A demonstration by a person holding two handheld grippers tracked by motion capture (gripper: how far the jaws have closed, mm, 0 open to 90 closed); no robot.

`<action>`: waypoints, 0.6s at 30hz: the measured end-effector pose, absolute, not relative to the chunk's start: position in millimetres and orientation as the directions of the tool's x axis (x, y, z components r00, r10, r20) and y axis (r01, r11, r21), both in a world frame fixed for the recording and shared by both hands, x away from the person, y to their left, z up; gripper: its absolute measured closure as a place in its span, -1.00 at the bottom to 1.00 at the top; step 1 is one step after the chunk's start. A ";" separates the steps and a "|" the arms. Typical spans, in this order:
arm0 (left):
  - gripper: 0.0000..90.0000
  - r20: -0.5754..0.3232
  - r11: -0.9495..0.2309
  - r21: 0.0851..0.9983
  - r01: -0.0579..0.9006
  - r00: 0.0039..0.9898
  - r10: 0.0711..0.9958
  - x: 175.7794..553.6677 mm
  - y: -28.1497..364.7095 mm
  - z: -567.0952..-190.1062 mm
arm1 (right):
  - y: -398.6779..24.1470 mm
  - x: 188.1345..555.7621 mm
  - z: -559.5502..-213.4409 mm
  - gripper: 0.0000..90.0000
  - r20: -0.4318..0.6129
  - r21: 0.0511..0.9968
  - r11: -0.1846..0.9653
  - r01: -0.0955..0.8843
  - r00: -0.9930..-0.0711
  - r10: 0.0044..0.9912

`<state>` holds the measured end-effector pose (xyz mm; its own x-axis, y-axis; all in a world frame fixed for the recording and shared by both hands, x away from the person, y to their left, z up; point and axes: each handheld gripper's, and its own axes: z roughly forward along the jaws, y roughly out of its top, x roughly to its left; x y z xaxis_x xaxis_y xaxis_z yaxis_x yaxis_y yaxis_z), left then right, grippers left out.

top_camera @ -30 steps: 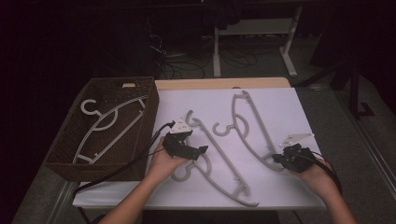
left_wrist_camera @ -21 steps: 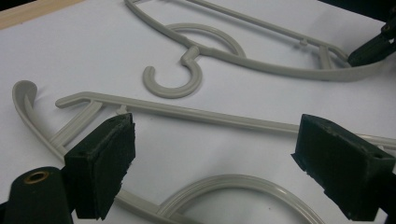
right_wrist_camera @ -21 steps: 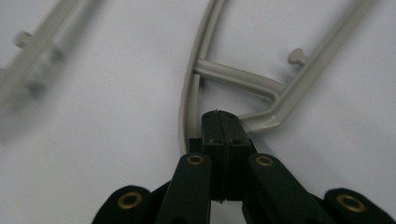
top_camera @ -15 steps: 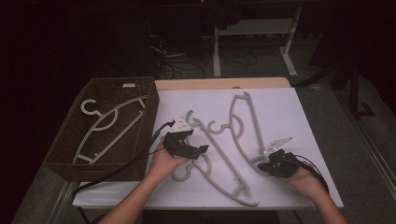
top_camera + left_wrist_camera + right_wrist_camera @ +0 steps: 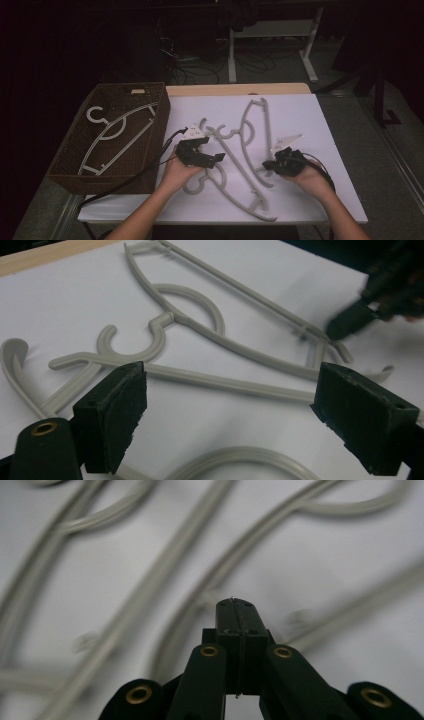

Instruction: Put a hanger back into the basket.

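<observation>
Grey plastic hangers lie overlapped on the white sheet (image 5: 300,125). One hanger (image 5: 244,131) arcs from the far middle toward the right hand, and a longer hanger (image 5: 239,172) runs diagonally to the front edge. My left gripper (image 5: 214,160) rests beside them, open, and its wide jaws (image 5: 235,374) frame a hanger bar (image 5: 225,382) without touching it. My right gripper (image 5: 266,165) is shut on nothing, its tip at the near end of the arced hanger. The left gripper view has that gripper (image 5: 350,320) at upper right. Blurred hanger bars (image 5: 165,580) pass under the shut right gripper (image 5: 235,602).
A brown wicker basket (image 5: 160,115) stands at the table's left with one pale hanger (image 5: 117,132) inside. A strip of bare wood (image 5: 240,89) runs along the table's far edge. Black cables trail from both grippers toward the front.
The right hand has slid left across the sheet, from near the right edge to the end of the arced hanger. The left hand and gripper have stayed put.
</observation>
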<state>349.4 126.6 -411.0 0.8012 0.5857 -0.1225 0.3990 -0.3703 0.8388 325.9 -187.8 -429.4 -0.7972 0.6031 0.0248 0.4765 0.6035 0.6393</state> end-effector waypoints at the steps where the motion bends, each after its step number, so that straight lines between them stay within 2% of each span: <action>1: -0.70 -0.135 -0.351 0.846 0.401 0.798 0.588 352.3 126.6 -410.0 | -191.1 334.5 -427.9 0.97 0.020 0.651 0.585 0.483 -0.782 0.623; 3: -0.70 -0.135 -0.360 0.839 0.407 0.798 0.588 355.0 124.4 -409.7 | -198.9 364.6 -429.1 0.97 -0.040 0.655 0.562 0.505 -0.719 0.694; 5: -0.71 -0.113 -0.392 0.830 0.397 0.808 0.578 357.2 114.0 -409.3 | -203.8 383.5 -432.5 0.97 -0.047 0.666 0.529 0.526 -0.678 0.734; 7: -0.71 -0.142 -0.373 0.834 0.408 0.810 0.569 359.6 103.5 -407.0 | -205.0 396.0 -435.3 0.97 -0.049 0.664 0.513 0.544 -0.654 0.755; 10: -0.71 -0.156 -0.359 0.834 0.418 0.805 0.573 364.1 84.6 -406.4 | -205.9 409.1 -438.3 0.97 -0.043 0.678 0.481 0.555 -0.624 0.780; 18: -0.71 -0.179 -0.393 0.791 0.470 0.791 0.585 376.4 51.0 -422.3 | -205.8 422.4 -446.1 0.97 -0.025 0.666 0.475 0.575 -0.619 0.785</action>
